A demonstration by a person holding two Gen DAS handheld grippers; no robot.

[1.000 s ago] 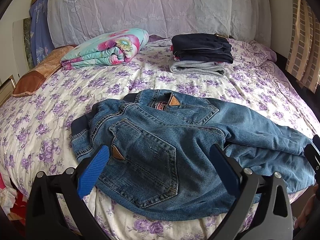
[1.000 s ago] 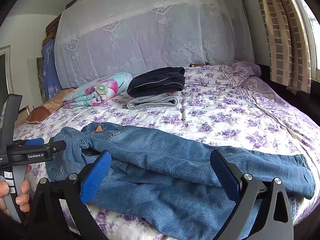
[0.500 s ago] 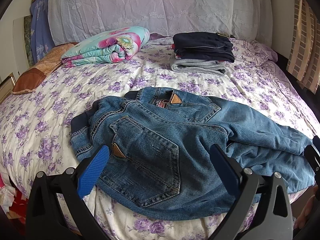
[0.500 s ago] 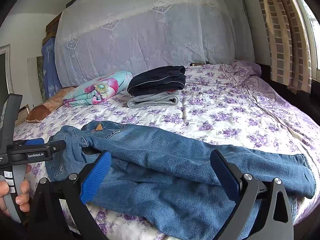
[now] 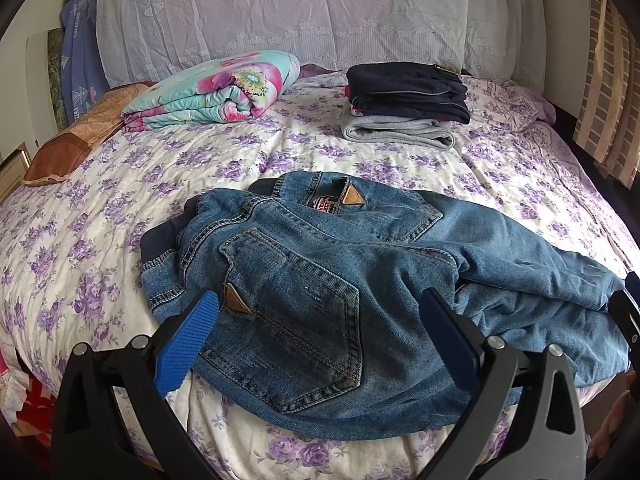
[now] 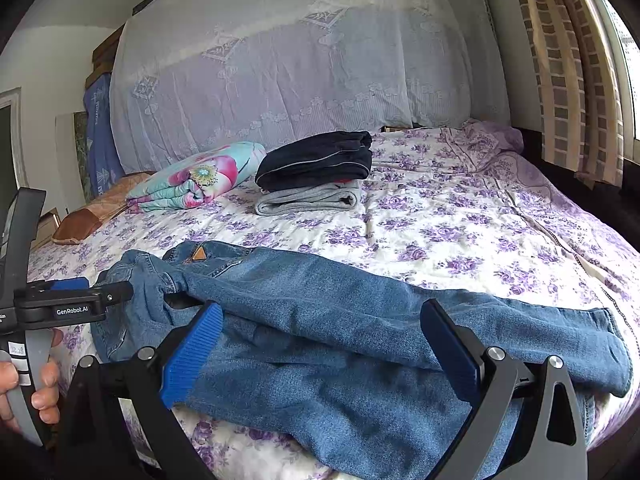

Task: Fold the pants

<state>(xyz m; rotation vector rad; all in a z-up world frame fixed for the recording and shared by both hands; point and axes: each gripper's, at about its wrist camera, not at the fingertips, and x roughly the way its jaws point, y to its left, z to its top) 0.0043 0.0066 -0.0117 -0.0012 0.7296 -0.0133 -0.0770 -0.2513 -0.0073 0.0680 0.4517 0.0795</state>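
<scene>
Blue jeans (image 5: 320, 280) lie crumpled near the front edge of a bed, back pockets up, waistband to the left and legs running right. The legs show in the right wrist view (image 6: 360, 340), one lying over the other. My left gripper (image 5: 320, 320) is open and empty, hovering over the seat of the jeans. My right gripper (image 6: 320, 340) is open and empty, hovering over the legs. The left gripper's body (image 6: 60, 308) shows at the left edge of the right wrist view, held by a hand.
The bed has a purple-flowered sheet (image 5: 120, 200). A stack of folded dark and grey clothes (image 5: 404, 104) and a folded flowered quilt (image 5: 216, 88) lie at the back. A brown pillow (image 5: 76, 140) lies far left. Curtains (image 6: 568, 80) hang at right.
Both grippers have moved slightly back and up from the jeans; the view widened a little. The jeans have not moved.
</scene>
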